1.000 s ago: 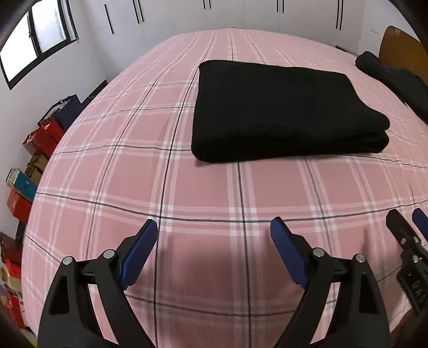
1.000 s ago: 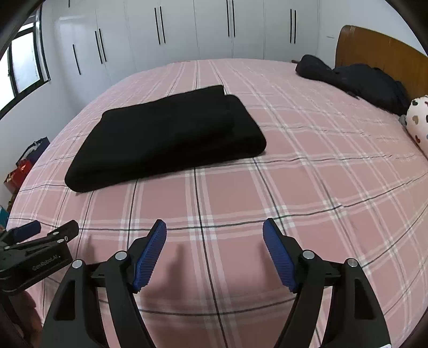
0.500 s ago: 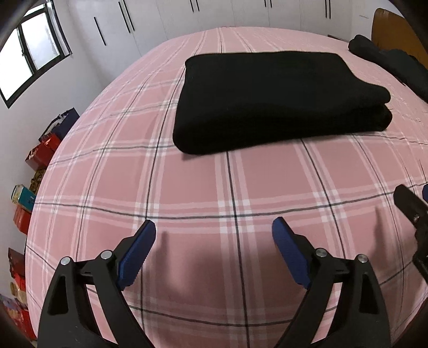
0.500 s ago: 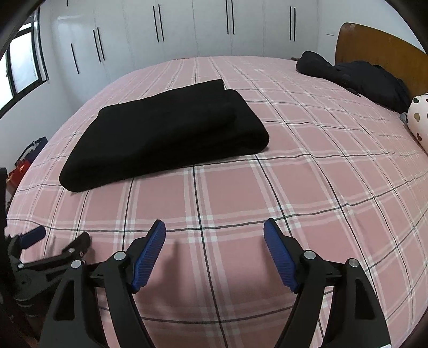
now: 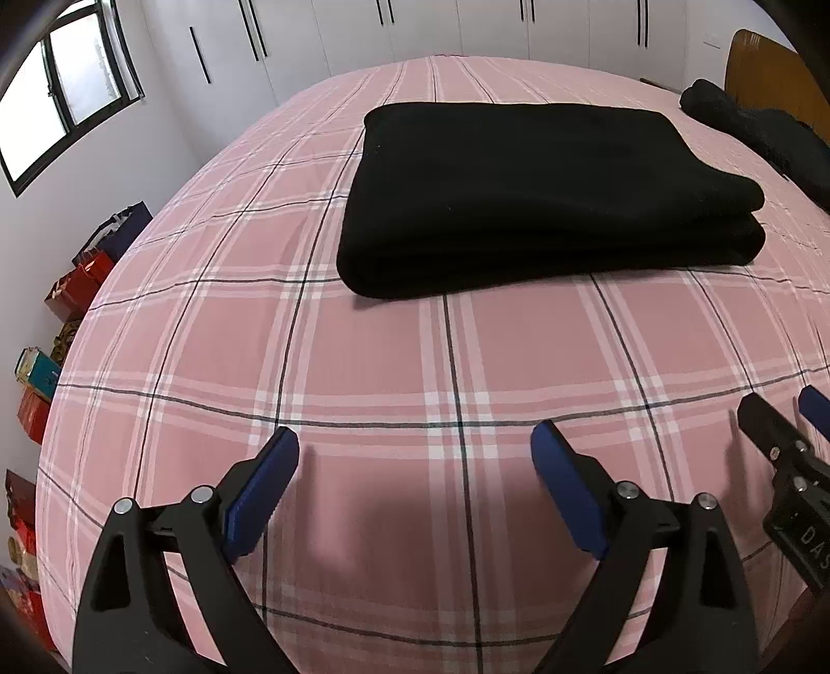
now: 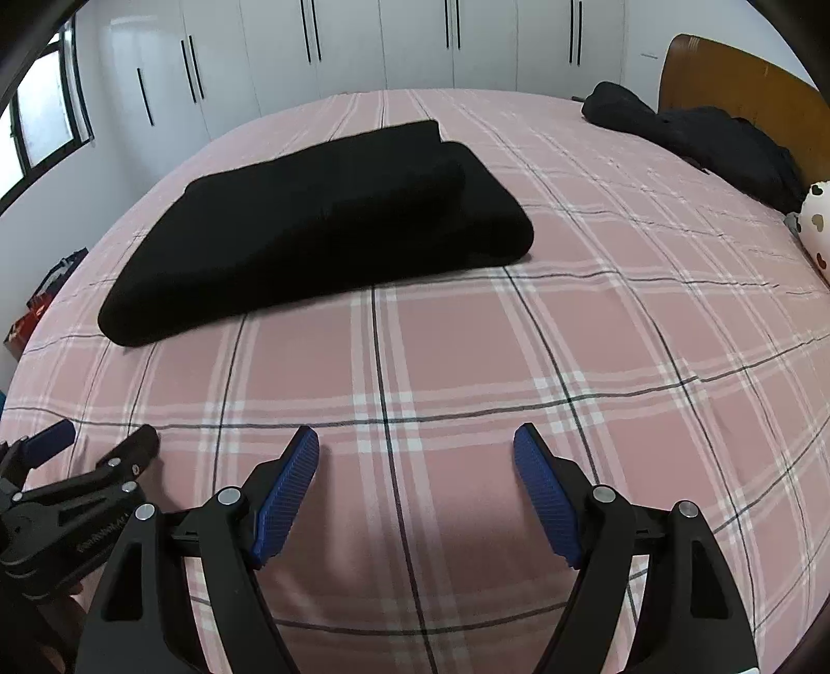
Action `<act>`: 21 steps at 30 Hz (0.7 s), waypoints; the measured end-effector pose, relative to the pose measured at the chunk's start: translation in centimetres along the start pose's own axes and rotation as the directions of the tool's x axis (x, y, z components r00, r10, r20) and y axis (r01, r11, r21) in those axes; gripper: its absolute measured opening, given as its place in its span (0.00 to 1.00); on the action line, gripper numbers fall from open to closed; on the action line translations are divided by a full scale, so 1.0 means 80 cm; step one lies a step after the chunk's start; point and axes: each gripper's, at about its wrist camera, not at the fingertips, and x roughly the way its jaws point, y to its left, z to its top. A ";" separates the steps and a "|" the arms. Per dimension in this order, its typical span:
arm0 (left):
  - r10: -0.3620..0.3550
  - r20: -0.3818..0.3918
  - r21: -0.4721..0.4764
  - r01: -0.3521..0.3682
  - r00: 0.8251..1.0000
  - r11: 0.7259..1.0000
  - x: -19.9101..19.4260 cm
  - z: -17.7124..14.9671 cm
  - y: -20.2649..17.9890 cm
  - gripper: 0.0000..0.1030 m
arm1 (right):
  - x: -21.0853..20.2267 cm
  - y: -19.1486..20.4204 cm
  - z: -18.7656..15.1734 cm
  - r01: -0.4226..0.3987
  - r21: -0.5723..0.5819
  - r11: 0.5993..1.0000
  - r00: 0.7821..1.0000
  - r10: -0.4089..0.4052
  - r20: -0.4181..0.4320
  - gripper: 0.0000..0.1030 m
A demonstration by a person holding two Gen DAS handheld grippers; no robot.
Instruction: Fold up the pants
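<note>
The black pants [image 5: 544, 197] lie folded in a thick rectangle on the pink plaid bed [image 5: 363, 363]; they also show in the right wrist view [image 6: 321, 228]. My left gripper [image 5: 415, 451] is open and empty, above the bed's near part, well short of the pants. My right gripper [image 6: 415, 446] is open and empty, also short of the pants. The right gripper's tips show at the right edge of the left wrist view [image 5: 793, 420]. The left gripper shows at the lower left of the right wrist view [image 6: 98, 446].
A heap of dark clothes [image 6: 700, 140] lies by the wooden headboard [image 6: 747, 88]. A spotted pillow [image 6: 814, 228] sits at the right edge. White wardrobes [image 6: 415, 46] line the far wall. Boxes and bags [image 5: 57, 311] stand on the floor left of the bed.
Both grippers have stayed open and empty. The left wrist view has shifted, so the folded pants sit larger and closer. The pants have not moved on the bed.
</note>
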 end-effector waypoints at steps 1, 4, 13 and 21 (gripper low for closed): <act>0.000 0.000 -0.003 0.000 1.000 1.000 0.000 0.000 0.000 0.88 | 0.001 -0.001 0.000 0.001 0.004 1.000 1.000 -0.001 -0.001 0.73; -0.001 0.001 -0.007 0.001 1.000 1.000 0.002 0.000 0.002 0.90 | 0.000 -0.001 -0.002 -0.001 0.003 1.000 1.000 0.001 0.002 0.73; 0.006 0.007 -0.003 -0.006 1.000 1.000 -0.001 -0.004 -0.002 0.90 | 0.001 0.004 -0.003 0.000 0.001 1.000 1.000 0.000 -0.005 0.73; 0.012 0.003 -0.016 -0.012 1.000 1.000 0.001 -0.004 -0.001 0.96 | 0.001 0.004 -0.002 -0.003 0.008 1.000 1.000 0.003 -0.010 0.73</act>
